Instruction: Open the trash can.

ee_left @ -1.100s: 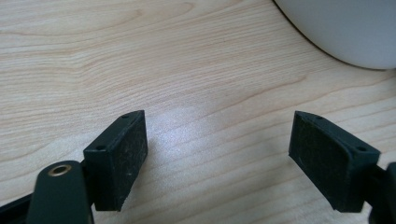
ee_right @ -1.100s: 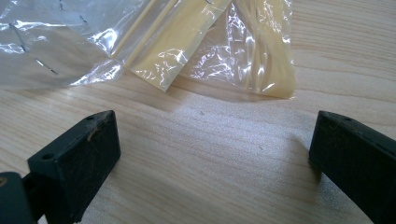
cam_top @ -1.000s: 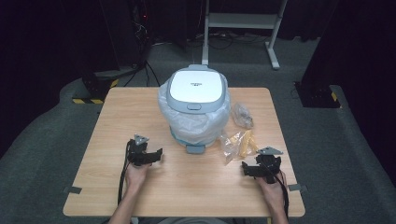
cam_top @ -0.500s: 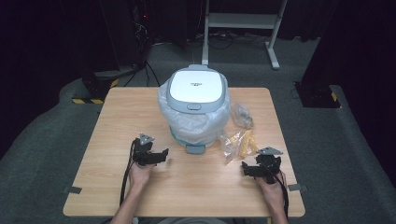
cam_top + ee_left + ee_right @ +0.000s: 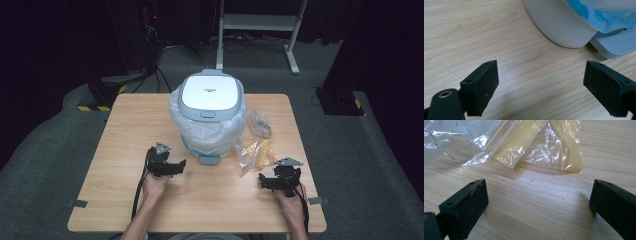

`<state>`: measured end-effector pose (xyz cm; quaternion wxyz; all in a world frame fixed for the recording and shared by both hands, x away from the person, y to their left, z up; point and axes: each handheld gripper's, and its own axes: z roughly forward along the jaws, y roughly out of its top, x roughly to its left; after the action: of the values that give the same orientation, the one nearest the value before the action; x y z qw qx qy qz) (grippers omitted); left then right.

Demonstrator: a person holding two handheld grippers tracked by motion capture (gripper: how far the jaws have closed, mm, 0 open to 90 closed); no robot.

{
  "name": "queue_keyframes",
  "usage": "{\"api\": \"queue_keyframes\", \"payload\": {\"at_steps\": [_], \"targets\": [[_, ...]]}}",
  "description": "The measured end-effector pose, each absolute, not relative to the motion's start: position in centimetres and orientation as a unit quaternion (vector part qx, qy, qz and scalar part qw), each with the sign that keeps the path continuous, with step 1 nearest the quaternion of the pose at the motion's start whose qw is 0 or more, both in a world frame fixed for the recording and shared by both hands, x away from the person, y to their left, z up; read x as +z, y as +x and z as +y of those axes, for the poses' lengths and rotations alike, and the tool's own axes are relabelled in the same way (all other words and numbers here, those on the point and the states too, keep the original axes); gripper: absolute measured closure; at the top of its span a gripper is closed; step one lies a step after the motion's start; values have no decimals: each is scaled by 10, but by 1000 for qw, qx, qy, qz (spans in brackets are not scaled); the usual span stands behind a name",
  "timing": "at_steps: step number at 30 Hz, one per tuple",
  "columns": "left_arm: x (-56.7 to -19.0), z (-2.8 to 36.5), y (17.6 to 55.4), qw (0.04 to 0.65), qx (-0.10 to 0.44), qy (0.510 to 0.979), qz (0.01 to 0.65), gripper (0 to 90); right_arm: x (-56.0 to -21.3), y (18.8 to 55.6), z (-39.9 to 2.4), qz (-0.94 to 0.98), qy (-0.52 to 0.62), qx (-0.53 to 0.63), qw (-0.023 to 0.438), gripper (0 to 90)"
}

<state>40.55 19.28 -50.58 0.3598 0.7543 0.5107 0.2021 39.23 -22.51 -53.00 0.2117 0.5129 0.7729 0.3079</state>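
Note:
A white rice cooker (image 5: pixel 207 115) wrapped in clear bluish plastic stands mid-table. My left gripper (image 5: pixel 179 166) hovers to its left front, its fingertips aimed at the cooker's base. In the left gripper view the jaws (image 5: pixel 541 85) stand wide open and have just been opening, with only bare wood between them. Just beyond them are the cooker's white base (image 5: pixel 559 22) and a grey tab (image 5: pixel 616 42). My right gripper (image 5: pixel 262 181) rests near the front right and is open (image 5: pixel 539 205) over bare wood. It stops short of a clear bag of yellow pieces (image 5: pixel 524 142).
The bag of yellow pieces (image 5: pixel 257 154) lies right of the cooker, and a smaller crumpled clear bag (image 5: pixel 260 122) lies behind it. The wooden table (image 5: pixel 125 130) has free room on its left half and along the front edge. Dark floor surrounds the table.
The left gripper has shifted a little to the right, toward the cooker. The right gripper has stayed put.

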Motion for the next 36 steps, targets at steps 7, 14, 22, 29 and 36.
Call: {"api": "queue_keyframes", "payload": {"at_steps": [7,14,22,29,36], "targets": [[-504,179,407,352,207,763,501,123,-530,392,-225,773,513,308,212,15],[-500,169,410,366,194,763,497,122,-530,392,-225,773,512,308,212,16],[-500,165,411,376,183,760,497,121,-530,392,-225,773,512,308,212,16],[-496,159,413,388,179,758,494,122,-530,392,-225,774,512,308,212,17],[-497,150,416,399,167,756,492,123,-530,392,-225,774,511,308,212,17]]}}
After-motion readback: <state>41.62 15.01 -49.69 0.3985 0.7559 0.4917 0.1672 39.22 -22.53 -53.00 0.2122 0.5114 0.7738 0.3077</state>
